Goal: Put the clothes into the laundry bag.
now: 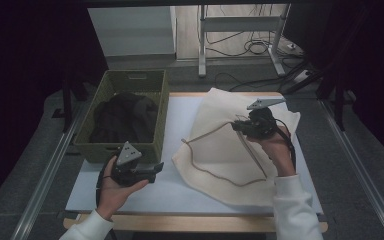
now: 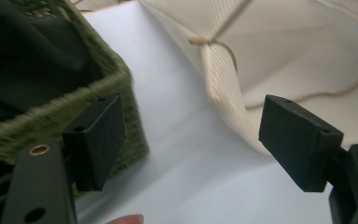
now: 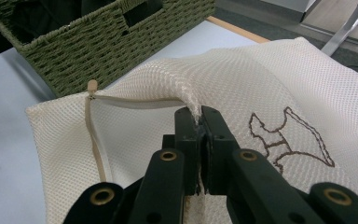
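Clamped tight, my right gripper pinches the cream mesh bag, zipper along its edge, lifting a fold off the table; my left gripper hangs wide, empty, beside the green basket.

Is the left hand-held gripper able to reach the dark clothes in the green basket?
Probably yes. The left hand-held gripper is open and holds nothing, right beside the green basket. The basket has no lid, so the dark clothes lie free from above.
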Motion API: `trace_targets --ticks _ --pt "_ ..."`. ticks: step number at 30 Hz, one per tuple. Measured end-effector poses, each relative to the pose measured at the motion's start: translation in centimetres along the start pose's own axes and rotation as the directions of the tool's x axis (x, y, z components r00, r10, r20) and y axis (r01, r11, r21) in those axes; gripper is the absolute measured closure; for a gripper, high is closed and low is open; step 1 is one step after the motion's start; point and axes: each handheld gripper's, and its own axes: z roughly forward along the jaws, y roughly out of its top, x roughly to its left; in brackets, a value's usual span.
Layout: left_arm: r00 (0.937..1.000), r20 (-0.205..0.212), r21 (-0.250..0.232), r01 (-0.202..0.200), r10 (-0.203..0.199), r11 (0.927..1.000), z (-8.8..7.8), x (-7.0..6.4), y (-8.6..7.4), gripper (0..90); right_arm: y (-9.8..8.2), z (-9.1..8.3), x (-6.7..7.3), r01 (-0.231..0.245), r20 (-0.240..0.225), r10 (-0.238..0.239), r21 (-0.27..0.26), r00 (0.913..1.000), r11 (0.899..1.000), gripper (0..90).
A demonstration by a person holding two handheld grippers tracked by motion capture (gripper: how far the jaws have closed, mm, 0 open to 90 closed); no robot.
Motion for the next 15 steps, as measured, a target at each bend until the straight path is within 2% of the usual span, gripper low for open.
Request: trace_targets --ticks 7,11,15 --pt "0.9965 -0.075 -0.015 0.036 -0.037 0.9992 -1.0 1.9 2.5 21.8 0.0 0.1 0.0 0.002 0.001 -0.002 0.002 1.0 1.0 86.3" --pt "0.9911 -0.119 -0.013 0.058 -0.059 0.9982 -0.9 3.2 3.7 21.1 0.0 0.1 0.1 0.002 0.002 -0.002 0.002 1.0 1.0 86.2" --pt "0.9856 -0.147 0.001 0.085 -0.084 0.9964 -0.3 4.5 4.6 20.3 0.0 0.1 0.1 0.003 0.002 -0.003 0.004 1.0 1.0 86.2"
